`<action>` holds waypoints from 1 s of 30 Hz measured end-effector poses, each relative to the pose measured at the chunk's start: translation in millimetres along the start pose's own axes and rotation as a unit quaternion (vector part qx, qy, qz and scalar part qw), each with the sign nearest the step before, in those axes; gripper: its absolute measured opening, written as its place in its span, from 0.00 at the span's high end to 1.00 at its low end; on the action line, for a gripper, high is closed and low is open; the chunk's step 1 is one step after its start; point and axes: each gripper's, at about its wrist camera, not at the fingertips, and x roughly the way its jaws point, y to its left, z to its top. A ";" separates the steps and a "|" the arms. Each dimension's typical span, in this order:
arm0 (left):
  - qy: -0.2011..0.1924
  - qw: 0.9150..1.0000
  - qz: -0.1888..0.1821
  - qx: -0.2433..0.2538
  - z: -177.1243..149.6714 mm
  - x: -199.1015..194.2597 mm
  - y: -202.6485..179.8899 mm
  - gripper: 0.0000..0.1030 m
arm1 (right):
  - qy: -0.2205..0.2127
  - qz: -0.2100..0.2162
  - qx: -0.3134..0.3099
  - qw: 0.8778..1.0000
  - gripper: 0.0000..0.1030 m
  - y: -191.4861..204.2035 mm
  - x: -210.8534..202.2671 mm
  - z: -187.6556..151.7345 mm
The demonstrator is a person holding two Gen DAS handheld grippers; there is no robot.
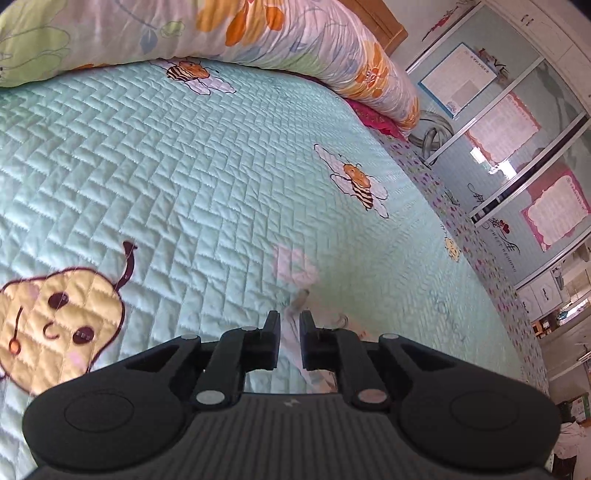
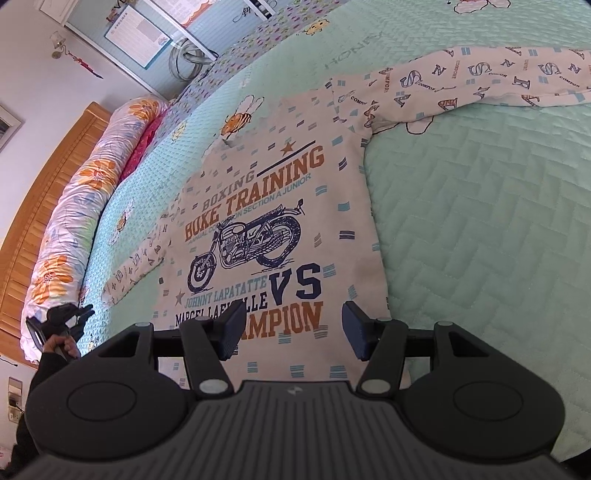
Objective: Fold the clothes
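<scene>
The left gripper (image 1: 290, 325) is nearly closed on a pale, blurred piece of cloth (image 1: 295, 269) that runs between its fingers (image 1: 272, 328) over the mint quilted bedspread (image 1: 184, 166). Bee prints & a pear face on it; floral rolled duvet (image 1: 258, 33) at the far edge.

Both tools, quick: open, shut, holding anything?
Left tool: shut on a blurred strip of pale printed fabric.
Right tool: open, empty, above the white motorcycle-print shirt.

Quilted bedspread (image 1: 221, 177), floral bolster (image 2: 74, 206), wooden headboard (image 2: 48, 192)
</scene>
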 end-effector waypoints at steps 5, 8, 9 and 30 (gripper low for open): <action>0.003 0.999 -0.038 0.033 -47.0 -41.0 -21.2 0.70 | -0.018 0.014 0.013 1.000 0.44 -6.4 -10.2 0.4; 0.017 0.996 -0.082 0.030 -77.3 -57.1 -39.9 0.67 | -0.023 0.025 0.016 0.999 0.44 -7.0 -13.3 -1.6; 0.026 0.994 -0.096 0.035 -88.0 -59.7 -49.3 0.67 | -0.024 0.029 0.015 0.999 0.44 -6.7 -14.7 -2.1; 0.127 0.925 -0.149 0.324 -294.9 -62.3 -170.5 0.52 | 0.014 0.066 -0.137 0.988 0.56 139.8 206.9 174.7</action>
